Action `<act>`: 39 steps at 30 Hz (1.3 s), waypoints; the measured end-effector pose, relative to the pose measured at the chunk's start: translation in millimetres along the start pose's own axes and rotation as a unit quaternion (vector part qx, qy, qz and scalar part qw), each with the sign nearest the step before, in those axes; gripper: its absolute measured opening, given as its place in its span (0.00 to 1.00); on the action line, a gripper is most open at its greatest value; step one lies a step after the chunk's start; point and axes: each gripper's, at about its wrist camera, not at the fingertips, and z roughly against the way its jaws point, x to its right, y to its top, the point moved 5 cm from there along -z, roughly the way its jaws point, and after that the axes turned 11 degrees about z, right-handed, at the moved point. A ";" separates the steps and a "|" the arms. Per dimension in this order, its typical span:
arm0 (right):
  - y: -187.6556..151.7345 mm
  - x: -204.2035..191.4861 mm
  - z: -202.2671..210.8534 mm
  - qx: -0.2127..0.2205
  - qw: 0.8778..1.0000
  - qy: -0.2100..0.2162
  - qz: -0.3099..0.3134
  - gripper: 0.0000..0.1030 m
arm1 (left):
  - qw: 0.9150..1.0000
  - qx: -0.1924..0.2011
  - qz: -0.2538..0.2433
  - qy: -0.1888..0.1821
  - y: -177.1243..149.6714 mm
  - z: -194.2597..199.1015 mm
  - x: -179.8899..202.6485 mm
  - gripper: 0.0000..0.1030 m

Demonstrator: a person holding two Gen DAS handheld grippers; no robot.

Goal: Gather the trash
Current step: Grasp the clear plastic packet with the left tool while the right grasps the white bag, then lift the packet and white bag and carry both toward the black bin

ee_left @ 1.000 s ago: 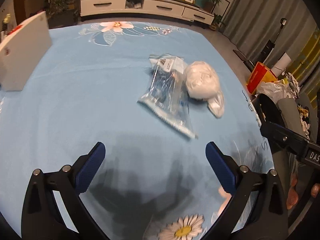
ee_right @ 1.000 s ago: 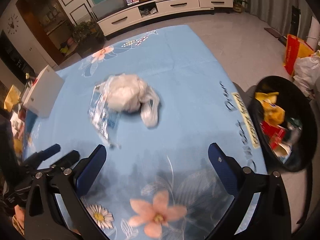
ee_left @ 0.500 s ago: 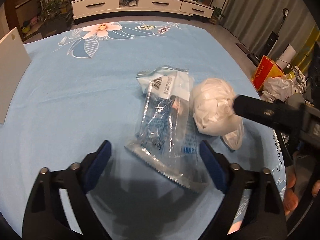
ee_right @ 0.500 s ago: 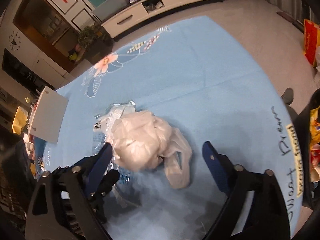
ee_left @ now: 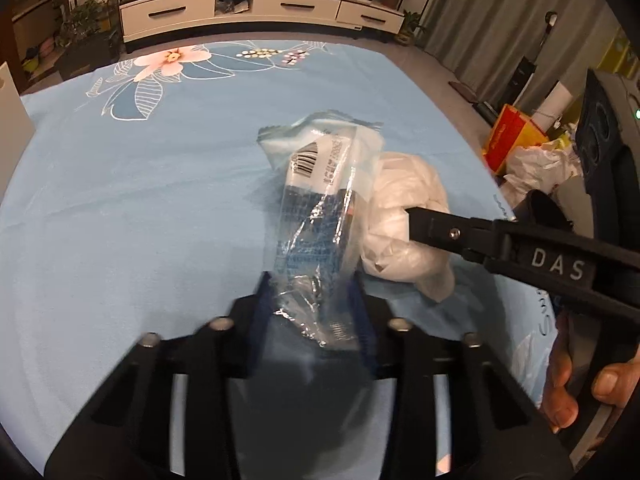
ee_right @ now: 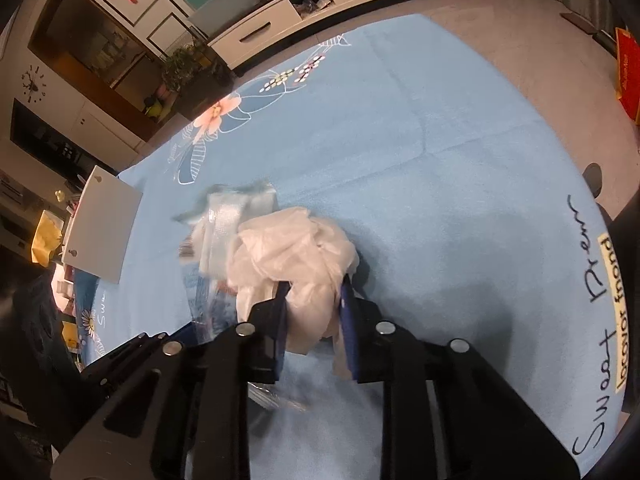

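Trash is gripped on both sides at the middle of the blue flowered tablecloth (ee_left: 120, 208). A clear plastic wrapper (ee_left: 320, 240) with a barcode label is clamped at its near end between the blue pads of the left gripper (ee_left: 314, 312), whose jaws are drawn narrow around it; the far end of the wrapper is raised off the cloth and leans away toward the far side. Just to the right of the wrapper, touching it, a crumpled white plastic bag (ee_right: 296, 256) is pinched at its near part by the right gripper (ee_right: 314, 320), whose jaws are likewise closed in on the bag. In the left wrist view, one black finger (ee_left: 436, 226) of the right gripper is seen pressed against the white bag (ee_left: 404, 216), and the person's right hand (ee_left: 576, 392) is seen at the handle near the right edge. In the right wrist view the wrapper (ee_right: 224, 216) is blurred. A white board (ee_right: 100, 224) stands at the left edge of the table. A long white cabinet (ee_left: 256, 8) is seen against the far wall, and bags (ee_left: 536, 160) are heaped on the floor at the right.
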 end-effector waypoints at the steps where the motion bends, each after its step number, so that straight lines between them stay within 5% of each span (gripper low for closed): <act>1: -1.5 0.8 4.0 0.004 1.000 -0.003 0.001 0.22 | 1.000 0.002 0.003 -0.002 -1.0 2.1 -0.1 0.29; 21: -72.6 29.9 113.6 0.060 0.995 -0.074 0.004 0.22 | 1.000 0.026 -0.002 0.000 -53.0 65.7 7.5 0.29; 39: -133.8 17.3 182.0 0.084 0.987 -0.133 0.043 0.22 | 0.998 0.064 -0.024 0.005 -103.3 129.8 32.3 0.31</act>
